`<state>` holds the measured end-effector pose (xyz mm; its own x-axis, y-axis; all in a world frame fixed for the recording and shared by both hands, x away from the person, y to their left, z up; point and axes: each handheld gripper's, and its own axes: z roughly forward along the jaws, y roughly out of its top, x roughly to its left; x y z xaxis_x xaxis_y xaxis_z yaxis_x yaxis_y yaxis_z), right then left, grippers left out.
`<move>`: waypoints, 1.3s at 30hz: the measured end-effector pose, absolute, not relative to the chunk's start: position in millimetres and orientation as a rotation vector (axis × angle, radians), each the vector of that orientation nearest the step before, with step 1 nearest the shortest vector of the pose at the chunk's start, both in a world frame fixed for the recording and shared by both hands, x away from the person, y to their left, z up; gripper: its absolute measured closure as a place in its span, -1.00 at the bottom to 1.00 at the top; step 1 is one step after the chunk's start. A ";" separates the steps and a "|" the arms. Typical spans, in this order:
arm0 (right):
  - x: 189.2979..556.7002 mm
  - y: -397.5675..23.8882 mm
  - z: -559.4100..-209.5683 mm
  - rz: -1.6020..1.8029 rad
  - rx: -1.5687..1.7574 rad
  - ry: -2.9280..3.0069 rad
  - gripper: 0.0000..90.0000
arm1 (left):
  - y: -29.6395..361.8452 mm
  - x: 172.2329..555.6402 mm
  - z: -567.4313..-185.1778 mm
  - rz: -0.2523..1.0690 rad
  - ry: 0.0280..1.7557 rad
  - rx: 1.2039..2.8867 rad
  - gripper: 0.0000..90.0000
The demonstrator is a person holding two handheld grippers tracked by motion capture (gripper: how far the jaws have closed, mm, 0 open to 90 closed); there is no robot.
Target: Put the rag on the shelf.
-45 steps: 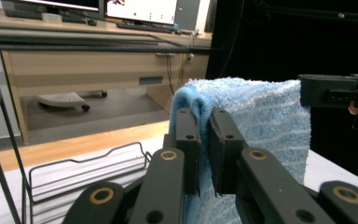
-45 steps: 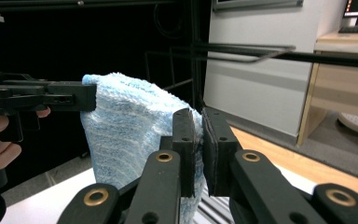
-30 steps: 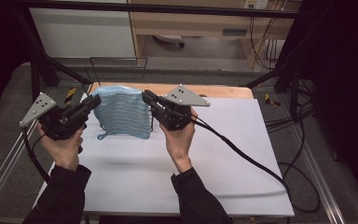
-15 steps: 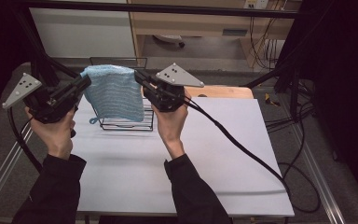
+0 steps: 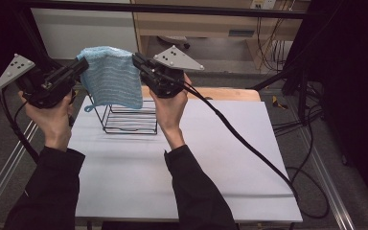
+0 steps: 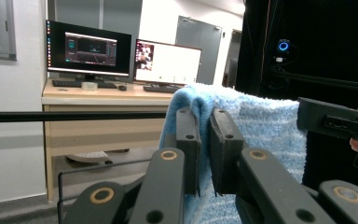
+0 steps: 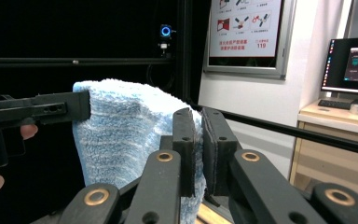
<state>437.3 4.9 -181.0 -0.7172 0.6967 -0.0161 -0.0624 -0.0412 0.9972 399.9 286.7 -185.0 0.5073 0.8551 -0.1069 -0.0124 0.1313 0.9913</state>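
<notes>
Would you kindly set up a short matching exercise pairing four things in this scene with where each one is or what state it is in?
Things:
1. blue towel
2. wire rack
3. left gripper
4. right gripper

Places or states:
A. stands on the white table, below the hanging cloth
B. shut on the upper corner at the left of the high view
C. hangs in the air, stretched between two grips
D. shut on the upper corner at the right of the high view

Pairs: 1-C, 2-A, 3-B, 4-D

Wire rack (image 5: 129, 117) beneath hanging towel (image 5: 111, 76)
</notes>
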 end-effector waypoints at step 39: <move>492.9 13.3 -137.7 1.837 0.703 1.602 0.89 | 287.4 454.5 -126.7 0.817 0.825 1.294 0.85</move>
